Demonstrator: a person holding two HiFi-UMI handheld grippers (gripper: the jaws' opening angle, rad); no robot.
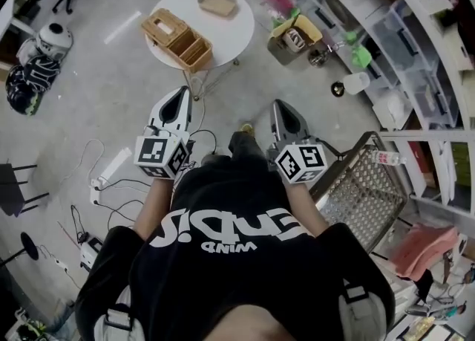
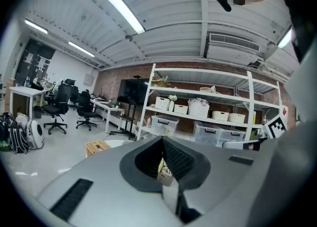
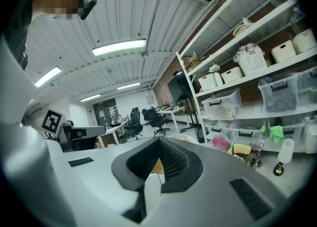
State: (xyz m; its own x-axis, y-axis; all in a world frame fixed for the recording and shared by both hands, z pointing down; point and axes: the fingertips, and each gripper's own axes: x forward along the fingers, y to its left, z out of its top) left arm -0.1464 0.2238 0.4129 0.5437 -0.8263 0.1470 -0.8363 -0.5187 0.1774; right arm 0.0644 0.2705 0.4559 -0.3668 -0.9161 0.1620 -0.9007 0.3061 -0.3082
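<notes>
I hold both grippers in front of my chest, above the floor, with nothing in them. My left gripper (image 1: 180, 94) is shut and points toward a round white table (image 1: 231, 29). On that table stand a wicker basket (image 1: 178, 37) and a tan tray (image 1: 217, 3). My right gripper (image 1: 280, 105) is also shut and points at the floor between the table and the shelves. In the left gripper view the jaws (image 2: 163, 154) meet with only a thin slit between them; the right gripper (image 3: 157, 156) looks the same in its own view.
A long white shelf unit (image 1: 415, 42) with clear bins runs along the right. A yellow box (image 1: 297, 33) sits at its foot. A wire basket (image 1: 362, 189) stands close by my right elbow. Cables and a power strip (image 1: 110, 171) lie on the floor at left, bags (image 1: 33, 72) beyond them.
</notes>
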